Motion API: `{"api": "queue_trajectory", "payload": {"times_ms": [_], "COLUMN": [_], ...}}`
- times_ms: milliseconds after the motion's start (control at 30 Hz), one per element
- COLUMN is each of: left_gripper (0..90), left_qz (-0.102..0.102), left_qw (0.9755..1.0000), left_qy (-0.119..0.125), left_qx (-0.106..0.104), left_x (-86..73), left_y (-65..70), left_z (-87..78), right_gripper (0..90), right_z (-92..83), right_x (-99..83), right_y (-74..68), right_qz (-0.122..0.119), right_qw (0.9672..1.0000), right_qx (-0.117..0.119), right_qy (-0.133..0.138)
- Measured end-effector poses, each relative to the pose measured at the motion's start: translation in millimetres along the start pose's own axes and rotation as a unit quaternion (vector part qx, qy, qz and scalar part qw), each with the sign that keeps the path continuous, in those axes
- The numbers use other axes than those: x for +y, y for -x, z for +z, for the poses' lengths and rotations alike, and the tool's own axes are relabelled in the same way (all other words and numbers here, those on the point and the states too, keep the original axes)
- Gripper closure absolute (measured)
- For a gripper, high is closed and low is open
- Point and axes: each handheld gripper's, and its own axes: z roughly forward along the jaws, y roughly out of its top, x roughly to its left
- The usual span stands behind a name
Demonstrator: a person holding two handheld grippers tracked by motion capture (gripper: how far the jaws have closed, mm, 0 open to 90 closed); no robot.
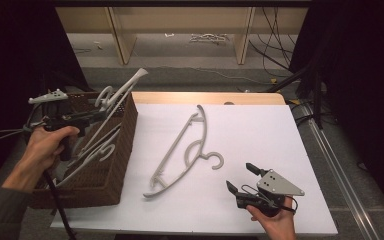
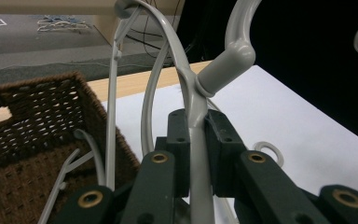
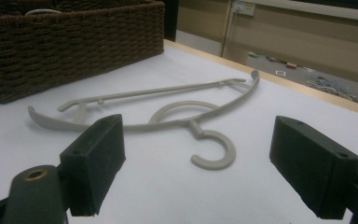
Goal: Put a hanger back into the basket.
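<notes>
High view: at the left, the left tongs (image 1: pixel 92 116) hover over the brown wicker basket (image 1: pixel 115 165), clamped on the shaft of a grey hanger (image 1: pixel 122 92) whose long axis rises up and rightward out of the basket; the left gripper view shows the pads pinching it just below the hook's neck. More hangers lie in the basket. At centre, a second hanger (image 1: pixel 180 150) lies flat on the white worktop (image 1: pixel 260 135), long axis running diagonally from near-left to far-right, hook (image 1: pixel 216 161) pointing right toward the right tongs (image 1: pixel 242 177). Those stand apart and empty, just beside that hook, the nearer hand for it.
</notes>
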Motion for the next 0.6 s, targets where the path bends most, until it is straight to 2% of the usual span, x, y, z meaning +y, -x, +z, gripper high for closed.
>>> {"api": "queue_trajectory", "payload": {"times_ms": [67,267,367,533,600], "left_gripper": [80.5,80.5,80.5,80.5,80.5], "left_qz": [0.006,0.018,0.032,0.037,0.041], "left_qw": [1.0,0.9997,0.9992,0.9988,0.9985], "left_qy": [-0.003,-0.005,-0.009,-0.02,-0.024], "left_qx": [0.004,0.013,0.021,0.024,0.027], "left_x": [-2.7,-8.2,-11.5,-18.5,-21.5], "left_y": [-3.8,-14.4,-18.2,-24.9,-26.8], "left_z": [-2.5,-9.6,-11.7,-12.6,-13.2], "right_gripper": [19.0,19.0,19.0,19.0,19.0], "right_z": [0.7,0.2,0.2,0.3,0.8], "right_x": [-0.2,0.1,0.1,0.1,0.1], "right_y": [1.4,-0.2,0.0,-0.4,0.8], "right_qz": [-0.007,0.0,0.001,0.0,-0.008], "right_qw": [1.0,1.0,1.0,1.0,1.0], "right_qx": [-0.003,0.001,0.001,0.001,-0.003], "right_qy": [0.005,-0.002,-0.001,-0.003,0.002]}}
